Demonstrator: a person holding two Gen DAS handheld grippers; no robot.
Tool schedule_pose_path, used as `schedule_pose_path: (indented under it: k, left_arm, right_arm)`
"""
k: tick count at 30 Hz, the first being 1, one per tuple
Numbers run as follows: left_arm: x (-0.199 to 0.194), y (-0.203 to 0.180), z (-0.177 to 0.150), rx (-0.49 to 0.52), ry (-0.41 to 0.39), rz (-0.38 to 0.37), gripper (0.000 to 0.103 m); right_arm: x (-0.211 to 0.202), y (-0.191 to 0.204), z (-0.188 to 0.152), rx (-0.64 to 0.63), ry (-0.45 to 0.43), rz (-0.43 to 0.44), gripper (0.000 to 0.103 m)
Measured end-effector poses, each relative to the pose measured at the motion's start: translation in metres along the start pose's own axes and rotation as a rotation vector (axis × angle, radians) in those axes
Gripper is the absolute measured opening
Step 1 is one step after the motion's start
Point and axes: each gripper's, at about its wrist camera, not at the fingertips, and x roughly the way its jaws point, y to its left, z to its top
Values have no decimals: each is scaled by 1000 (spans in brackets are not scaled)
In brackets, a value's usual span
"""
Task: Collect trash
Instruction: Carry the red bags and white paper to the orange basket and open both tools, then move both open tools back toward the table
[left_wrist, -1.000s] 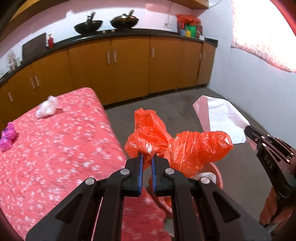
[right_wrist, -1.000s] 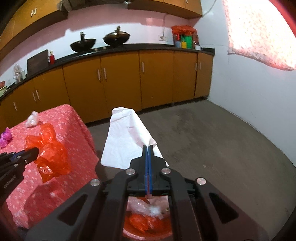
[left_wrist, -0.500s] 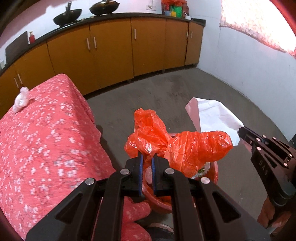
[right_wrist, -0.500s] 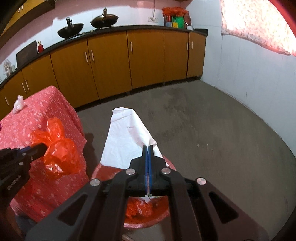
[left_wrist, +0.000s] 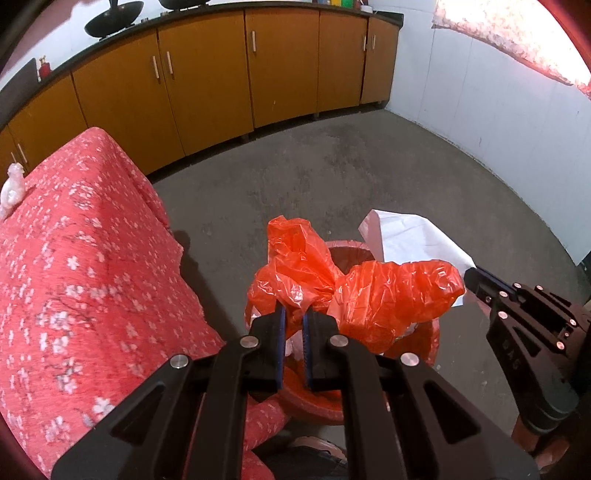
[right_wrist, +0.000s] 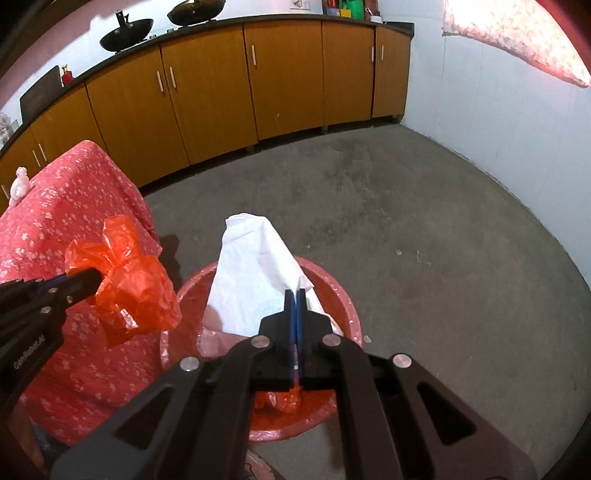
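Observation:
My left gripper (left_wrist: 292, 317) is shut on a crumpled orange plastic bag (left_wrist: 354, 291), which hangs over the red bin (left_wrist: 347, 251) on the floor. From the right wrist view that bag (right_wrist: 129, 284) sits at the left gripper's tip (right_wrist: 88, 282), just left of the bin's rim (right_wrist: 343, 291). My right gripper (right_wrist: 296, 301) is shut on a white paper sheet (right_wrist: 255, 273) that stands up above the bin's mouth. In the left wrist view the paper (left_wrist: 410, 236) shows behind the orange bag, with the right gripper (left_wrist: 476, 277) at its edge. Red and pale scraps lie inside the bin.
A table under a red flowered cloth (left_wrist: 74, 258) stands close left of the bin, with a small white crumpled wad (left_wrist: 13, 186) on its far corner. Orange-brown cabinets (right_wrist: 207, 92) line the back wall, a white wall (right_wrist: 498, 110) runs on the right, and grey floor (right_wrist: 424, 221) lies between.
Both grippers have sunk toward the floor with their loads, and the red bin has come into fuller view beneath them. The cabinets and pans have slid up and away.

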Motion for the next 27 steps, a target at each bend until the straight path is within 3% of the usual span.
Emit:
schedule_pose_path:
  k: [10,13,17,23,27]
  left_arm:
    - [18,-10,5,12,34,-3,8]
    - [21,-11,5,5,47,-13,14]
    - [22,-9,3,-2,46,-15,22]
    - [10,0,5,-39,27,-22,23]
    - [-11,13,12,-70,-15,-34,24]
  right_arm:
    - [15,-2,-3,11,31,31,7]
    - [17,-6,-4,24,39,43,7]
    - [17,-7,-5,30,39,41,17]
    - [6,-10,-3,45,15,28,28]
    - [-3,-13,3,48,-8,20,29]
